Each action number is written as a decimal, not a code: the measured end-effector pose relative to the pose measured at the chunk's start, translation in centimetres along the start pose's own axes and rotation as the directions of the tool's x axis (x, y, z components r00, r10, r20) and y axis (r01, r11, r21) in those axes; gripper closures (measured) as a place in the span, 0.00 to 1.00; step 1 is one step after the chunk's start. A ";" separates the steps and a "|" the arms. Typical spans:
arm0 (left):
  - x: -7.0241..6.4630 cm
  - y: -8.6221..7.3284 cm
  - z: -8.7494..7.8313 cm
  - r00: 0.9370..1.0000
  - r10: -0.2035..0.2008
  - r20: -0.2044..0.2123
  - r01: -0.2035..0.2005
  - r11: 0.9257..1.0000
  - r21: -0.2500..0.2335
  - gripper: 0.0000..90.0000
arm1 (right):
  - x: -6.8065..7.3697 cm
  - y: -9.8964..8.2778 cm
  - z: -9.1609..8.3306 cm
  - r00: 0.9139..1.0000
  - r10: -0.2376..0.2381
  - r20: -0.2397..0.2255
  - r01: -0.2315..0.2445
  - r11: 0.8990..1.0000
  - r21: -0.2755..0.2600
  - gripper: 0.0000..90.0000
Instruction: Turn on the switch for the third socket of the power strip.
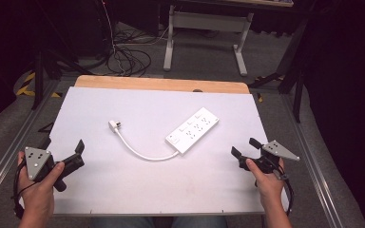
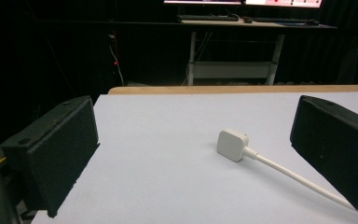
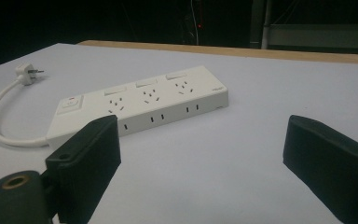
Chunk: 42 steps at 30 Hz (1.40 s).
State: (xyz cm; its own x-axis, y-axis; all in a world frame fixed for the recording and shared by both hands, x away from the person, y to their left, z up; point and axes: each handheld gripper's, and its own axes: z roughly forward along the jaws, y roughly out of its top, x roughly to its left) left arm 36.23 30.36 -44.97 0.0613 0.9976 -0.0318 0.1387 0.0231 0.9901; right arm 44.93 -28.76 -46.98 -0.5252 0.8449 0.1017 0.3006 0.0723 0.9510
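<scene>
Nothing started yet, afaict. Left gripper (image 1: 62, 153) sits at the near-left corner of the table (image 1: 123, 190), jaws spread wide, nothing between them and nothing touched. Right gripper (image 1: 243, 147) is at the near-right edge, jaws also at full spread, empty. The power strip (image 1: 193, 129) lies flat on the table, ahead of the right gripper and off to its left, well apart from the jaws; in the right gripper view it's straight out in front, switch end nearest the left-hand jaw, sockets facing up, none occupied. Its cord (image 1: 140, 153) loops from the switch end toward the left gripper's side and ends in the plug (image 1: 113, 125), which lies loose on the table ahead of the left gripper and a bit to its right (in the left gripper view it sits between the two jaws in the line of sight, but farther out, not in reach of the pads). Plug prongs point away from the strip, so it's not plugged into anything. Judgement: 0% done, both hands parked at start pose. Likely work = plug + strip, w/ left going for the plug and right for the strip, but that's a guess from the layout. Everything's left: approach, grasp, whatever follows.
</scene>
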 end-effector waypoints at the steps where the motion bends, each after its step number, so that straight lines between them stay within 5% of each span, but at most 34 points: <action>1: 0.0 0.0 0.0 1.000 -0.001 0.001 0.001 1.000 0.001 0.02 | 0.0 0.0 0.0 1.000 -0.001 0.001 0.001 1.000 0.001 0.13; 21: 0.0 0.0 0.1 1.000 -0.003 0.007 0.003 1.000 0.007 0.02 | -0.1 -0.1 -0.1 1.000 0.013 0.010 -0.013 1.000 -0.002 0.19; 27: 0.0 0.0 0.1 1.000 -0.003 0.008 0.003 1.000 0.007 0.02 | -0.2 -0.1 -0.2 0.999 0.031 0.043 -0.031 1.000 -0.002 0.30; 42: 0.0 0.0 0.2 1.000 -0.003 0.012 0.003 1.000 0.006 0.02 | -0.3 -0.1 -0.2 0.999 0.021 0.038 -0.022 1.000 0.007 0.45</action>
State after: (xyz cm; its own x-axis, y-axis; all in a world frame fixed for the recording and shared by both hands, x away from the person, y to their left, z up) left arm 36.40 30.35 -44.96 0.0729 0.9967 -0.0365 0.1453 0.0256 0.9891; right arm 44.85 -29.12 -47.00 -0.4876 0.8660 0.1107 0.3171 0.0575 0.9466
